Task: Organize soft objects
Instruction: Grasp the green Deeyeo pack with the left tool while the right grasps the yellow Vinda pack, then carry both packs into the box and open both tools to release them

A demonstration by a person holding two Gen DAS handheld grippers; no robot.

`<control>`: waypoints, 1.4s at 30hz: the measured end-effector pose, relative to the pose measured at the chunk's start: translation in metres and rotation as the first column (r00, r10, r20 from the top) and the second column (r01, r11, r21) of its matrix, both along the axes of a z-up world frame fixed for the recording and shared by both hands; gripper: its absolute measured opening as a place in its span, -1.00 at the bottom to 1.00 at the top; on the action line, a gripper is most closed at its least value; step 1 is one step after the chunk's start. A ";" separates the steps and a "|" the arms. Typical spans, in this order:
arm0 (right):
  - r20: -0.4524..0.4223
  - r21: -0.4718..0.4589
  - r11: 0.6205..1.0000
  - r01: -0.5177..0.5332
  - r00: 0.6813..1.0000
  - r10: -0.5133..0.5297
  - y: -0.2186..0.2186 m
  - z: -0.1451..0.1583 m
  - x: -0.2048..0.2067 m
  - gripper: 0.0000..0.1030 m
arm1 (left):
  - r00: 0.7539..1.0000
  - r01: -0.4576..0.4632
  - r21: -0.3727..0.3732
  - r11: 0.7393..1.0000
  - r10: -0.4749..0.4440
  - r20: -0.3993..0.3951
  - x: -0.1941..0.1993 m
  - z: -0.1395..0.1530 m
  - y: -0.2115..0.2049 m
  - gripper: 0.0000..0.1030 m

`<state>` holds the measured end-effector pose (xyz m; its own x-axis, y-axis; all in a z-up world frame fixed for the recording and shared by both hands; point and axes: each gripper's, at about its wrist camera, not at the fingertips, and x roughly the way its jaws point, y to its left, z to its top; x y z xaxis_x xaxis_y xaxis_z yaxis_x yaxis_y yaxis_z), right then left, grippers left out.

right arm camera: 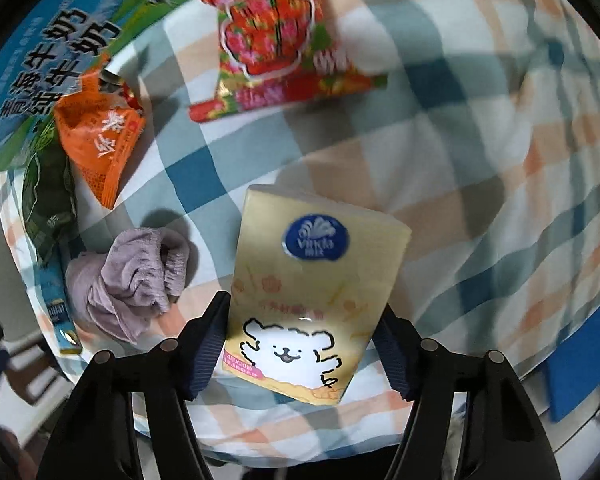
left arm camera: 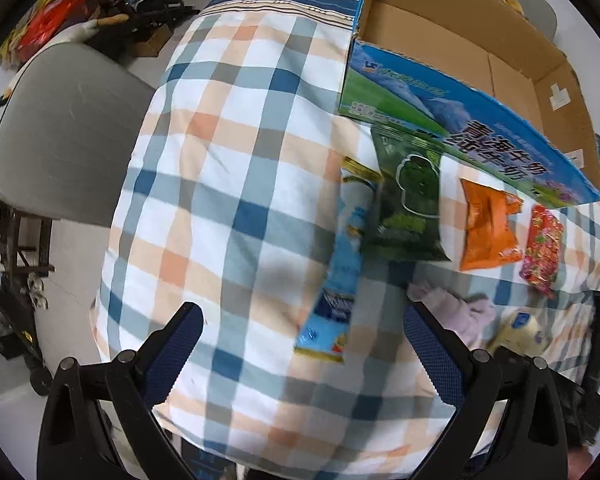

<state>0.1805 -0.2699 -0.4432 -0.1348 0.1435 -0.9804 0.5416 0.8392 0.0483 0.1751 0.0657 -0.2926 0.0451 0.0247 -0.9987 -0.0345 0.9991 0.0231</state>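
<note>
1. Presently, right tool [right arm camera: 302, 342] clamps the yellow tissue pack [right arm camera: 316, 300], lower centre of its frame.
2. Left tool [left arm camera: 304, 328] gapes wide, empty, over the checked cloth [left arm camera: 236, 184].
3. Purple cloth [right arm camera: 132, 276] lies left of the pack.

— What sort of place is this?
— A lived-in home room. The plaid bedsheet [left arm camera: 236, 184] covers a soft, wrinkled surface, and a grey cushioned chair [left arm camera: 60, 136] stands beside it.
— Anything else?
— A reused milk carton box [left arm camera: 460, 80], snack bags, and household clutter [left arm camera: 72, 12] piled on the floor behind.
</note>
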 end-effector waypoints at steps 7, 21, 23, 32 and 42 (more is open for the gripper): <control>0.067 -0.033 0.997 -0.072 0.995 0.074 0.025 0.009 -0.006 0.33 | 0.999 0.053 -0.056 0.997 -0.054 -0.008 0.031 -0.019 -0.024 0.85; 0.094 -0.064 0.987 -0.146 0.984 0.151 0.091 -0.027 -0.012 0.32 | 0.969 0.213 -0.031 0.977 -0.215 -0.119 0.066 -0.094 -0.086 -0.35; 0.099 -0.065 0.985 -0.159 0.981 0.165 0.101 -0.030 -0.021 0.32 | 0.973 0.211 -0.011 0.977 -0.211 -0.090 0.057 -0.088 -0.085 -0.37; 0.179 -0.014 0.972 -0.233 0.956 0.232 0.120 0.001 -0.044 0.30 | 0.983 0.174 -0.028 0.984 -0.172 0.058 -0.019 -0.017 -0.071 -0.41; 0.359 0.006 0.943 -0.333 0.881 0.309 0.091 0.122 -0.032 0.30 | 0.978 0.156 -0.152 0.976 -0.131 0.164 0.014 0.087 -0.095 -0.41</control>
<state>0.1484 -0.1790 -0.3214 0.1632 0.2163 -0.9626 0.1812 0.9525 0.2447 0.1888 -0.0297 -0.2058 0.1880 -0.1560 -0.9697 0.1191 0.9836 -0.1352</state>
